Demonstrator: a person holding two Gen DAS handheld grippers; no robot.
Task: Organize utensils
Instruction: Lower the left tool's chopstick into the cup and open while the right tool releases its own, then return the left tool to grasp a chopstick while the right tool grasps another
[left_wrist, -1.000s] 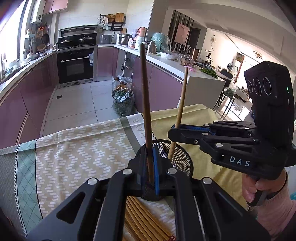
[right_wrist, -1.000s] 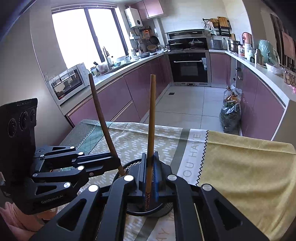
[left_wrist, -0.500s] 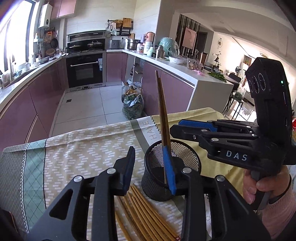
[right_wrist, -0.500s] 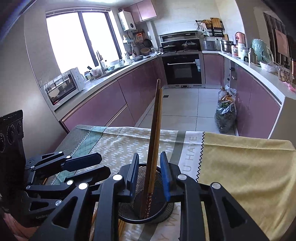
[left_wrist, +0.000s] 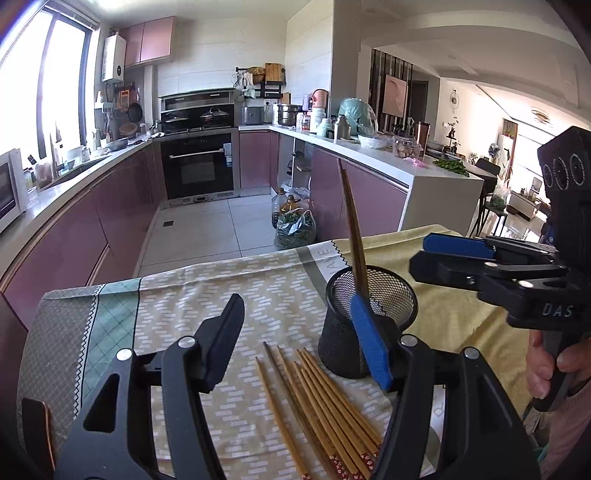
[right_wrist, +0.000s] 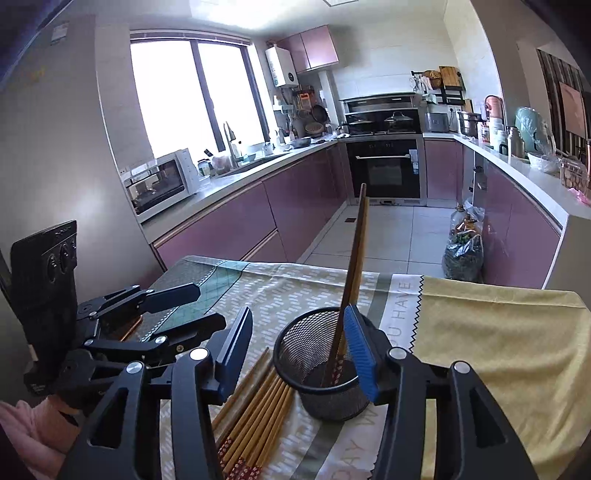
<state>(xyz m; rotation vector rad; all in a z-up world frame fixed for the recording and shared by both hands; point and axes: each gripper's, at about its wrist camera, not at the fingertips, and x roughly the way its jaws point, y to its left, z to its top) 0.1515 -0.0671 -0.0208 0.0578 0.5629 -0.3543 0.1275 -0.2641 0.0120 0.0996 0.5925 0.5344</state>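
A black mesh cup stands on the cloth-covered table, with two chopsticks leaning upright in it. It also shows in the right wrist view, where the two chopsticks stand close together. Several bamboo chopsticks lie flat on the cloth just left of the cup, and show in the right wrist view too. My left gripper is open and empty, above the loose chopsticks. My right gripper is open and empty, straddling the cup's left side.
The table wears a patterned tablecloth with a yellow part on the right. A brown-edged object lies at the table's left edge. Beyond the far edge are the kitchen floor, purple cabinets and a bag.
Both grippers opened and let go of their chopsticks, which now stand together in the cup. Both grippers pulled back and opened wider; the left one shifted left over the loose chopsticks.
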